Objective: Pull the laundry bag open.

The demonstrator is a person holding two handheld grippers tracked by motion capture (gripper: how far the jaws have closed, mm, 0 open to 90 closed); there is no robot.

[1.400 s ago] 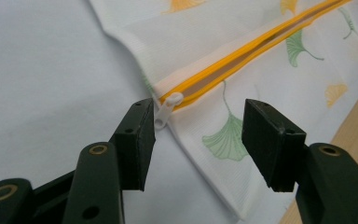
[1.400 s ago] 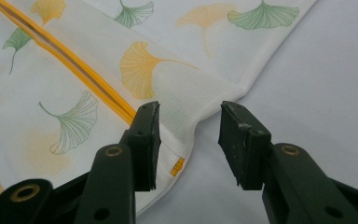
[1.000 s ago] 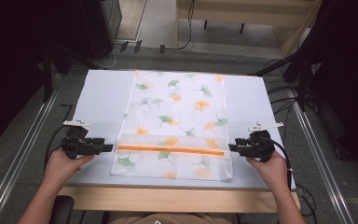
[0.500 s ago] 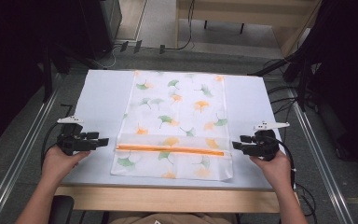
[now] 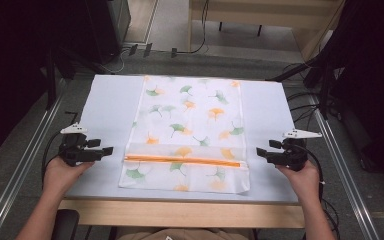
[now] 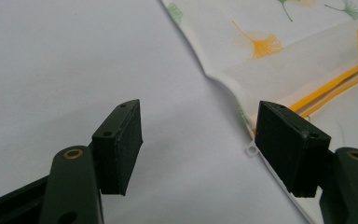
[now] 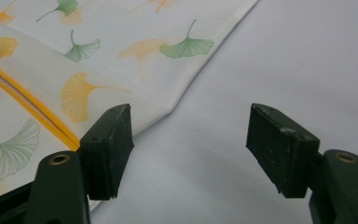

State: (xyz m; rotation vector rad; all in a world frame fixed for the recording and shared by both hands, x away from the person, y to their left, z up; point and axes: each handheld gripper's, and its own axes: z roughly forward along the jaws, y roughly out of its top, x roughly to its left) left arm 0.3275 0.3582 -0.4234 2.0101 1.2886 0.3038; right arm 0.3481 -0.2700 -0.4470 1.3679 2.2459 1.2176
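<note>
A thin white fabric bag printed with green and orange ginkgo leaves (image 5: 190,132) is laid flat on the pale grey desk (image 5: 110,107), reaching from the far edge of the desk almost to the near edge. An orange zipper (image 5: 182,160) is run across the bag near its near end, and the part of the bag nearer than the zipper is seen as a short folded flap. In the left gripper view a small white pull tab (image 6: 251,150) is seen at the bag's edge, by the end of the zipper.

The left gripper (image 5: 105,150) is held just beside the bag's left edge, level with the zipper, its black fingers (image 6: 119,144) spread wide with nothing between them; bare desk is seen through the gap. It is pointed toward the bag, and the hand (image 5: 65,172) behind it is rested near the desk's near left corner, the forearm being brought in from the bottom.

The right gripper (image 5: 261,151) is held just beside the bag's right edge, also level with the zipper and pointed toward the bag. Its fingers (image 7: 109,149) are likewise spread apart and empty, one hanging over the bag's edge and the other over bare desk. The right hand (image 5: 300,175) is wrapped around its handle.
</note>
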